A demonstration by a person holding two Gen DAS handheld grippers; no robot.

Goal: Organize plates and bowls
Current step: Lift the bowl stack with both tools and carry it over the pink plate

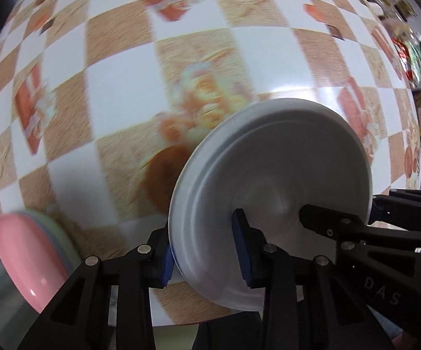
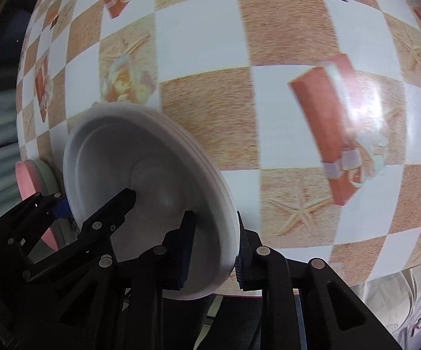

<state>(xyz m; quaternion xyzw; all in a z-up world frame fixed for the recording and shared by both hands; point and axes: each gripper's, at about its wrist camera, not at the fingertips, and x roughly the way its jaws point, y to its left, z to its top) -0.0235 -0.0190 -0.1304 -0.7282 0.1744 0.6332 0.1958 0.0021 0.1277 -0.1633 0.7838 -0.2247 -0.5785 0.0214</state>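
Checked tablecloth (image 1: 117,93), printed with gift boxes, roses and starfish: it covers the whole table and carries everything shown. Along its far right edge, in the left-wrist view, lies a blurred clutter of small packages (image 1: 400,8) that takes no part in the work.

White plates (image 1: 271,180): a stack of shallow plates, several rims showing one behind another in the right-wrist view, held up on edge near the near edge of the cloth and apparently clear of it, though blur hides the lowest rim. It is the thing in hand.

Pink plate (image 1: 26,250): top of a second stack at the near left corner; paler, greenish rims show just behind it. It stands beside the white stack, apart from it.

Left gripper (image 1: 207,250): blue pads pinch the white stack's rim on its left side, one pad at the back, one inside.

Right gripper (image 2: 213,250): clamped on the opposite rim in the same manner.

Progress: two stacks sorted by colour suggest the gathering is largely done. What is left, by this reading, is to carry the white stack to its place and set it down; no bowls are visible.
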